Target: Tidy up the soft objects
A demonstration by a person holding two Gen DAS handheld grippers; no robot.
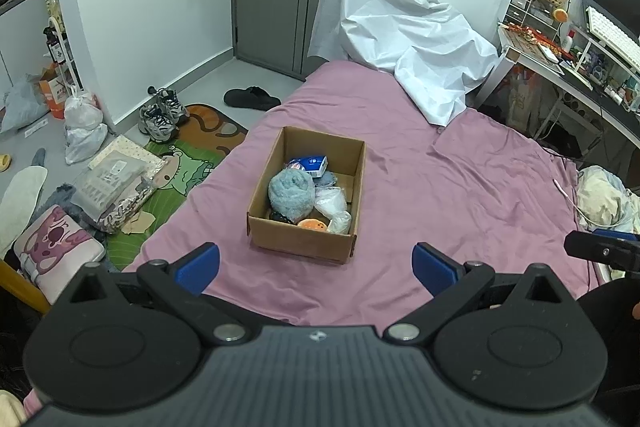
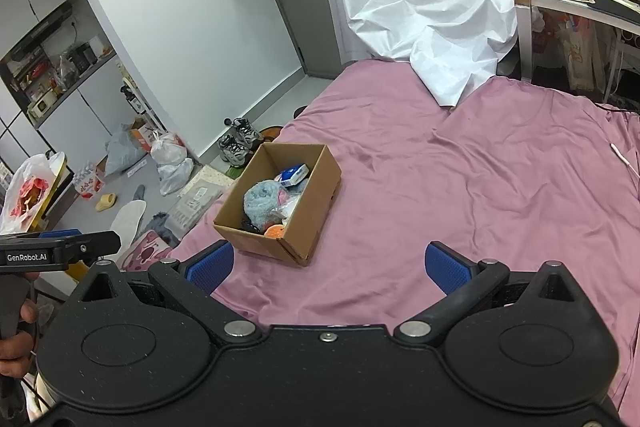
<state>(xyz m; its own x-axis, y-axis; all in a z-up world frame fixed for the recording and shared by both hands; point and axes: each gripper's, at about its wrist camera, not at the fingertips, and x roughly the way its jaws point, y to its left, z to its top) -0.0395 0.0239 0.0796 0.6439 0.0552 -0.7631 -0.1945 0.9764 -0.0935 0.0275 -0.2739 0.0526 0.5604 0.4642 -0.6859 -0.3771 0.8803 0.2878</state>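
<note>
Open brown cardboard box (image 1: 307, 195) sits mid-bed on the mauve sheet (image 1: 460, 187), holding a fuzzy grey-blue yarn-like ball (image 1: 291, 190), crinkly white plastic bag (image 1: 332, 205), orange ball (image 1: 312, 225) and blue-white packet (image 1: 310, 164); all likely light and squashy, best pinched at the bulk. Left gripper (image 1: 316, 263) and right gripper (image 2: 330, 265): both spread wide, empty, short of the box. Left wrist view shows the contents from above; right wrist view shows the box's right outer wall and a hand (image 2: 16, 331) on the other handle.
</note>
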